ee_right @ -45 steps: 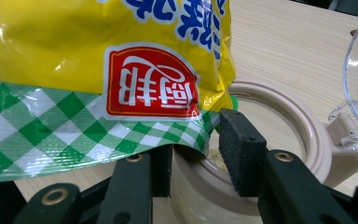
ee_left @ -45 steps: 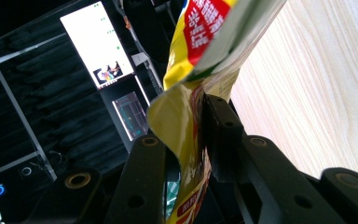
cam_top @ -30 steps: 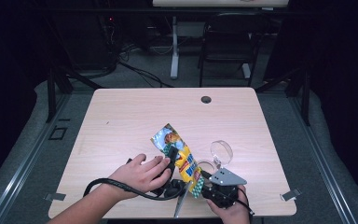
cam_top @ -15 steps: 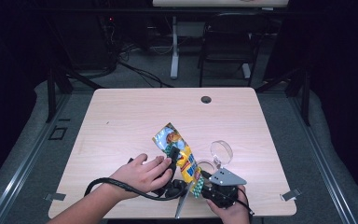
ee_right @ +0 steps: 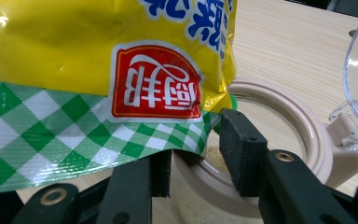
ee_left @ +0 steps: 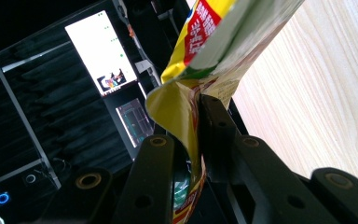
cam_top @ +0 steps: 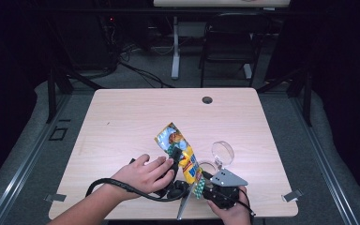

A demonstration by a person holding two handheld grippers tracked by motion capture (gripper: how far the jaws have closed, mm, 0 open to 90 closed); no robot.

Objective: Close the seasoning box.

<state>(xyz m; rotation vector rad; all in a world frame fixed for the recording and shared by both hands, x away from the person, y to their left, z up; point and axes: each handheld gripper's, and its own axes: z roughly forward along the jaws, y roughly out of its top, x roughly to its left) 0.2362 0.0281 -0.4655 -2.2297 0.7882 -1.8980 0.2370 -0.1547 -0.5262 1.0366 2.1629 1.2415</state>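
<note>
So the left gripper [ee_left: 193,140] is clamped tight on a fold of the crinkly yellow foil snack pouch [cam_top: 180,152], holding it tilted up off the wooden surface [cam_top: 122,122]. The right gripper [ee_right: 196,154] grasps the rim of a round beige plastic jar [ee_right: 279,135], right under the pouch's green-checked end, clear hinged lid [cam_top: 222,152] just behind.

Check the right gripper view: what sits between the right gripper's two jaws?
The rim of the beige jar: the right gripper straddles its wall, with the yellow bag hanging over the opening.
</note>
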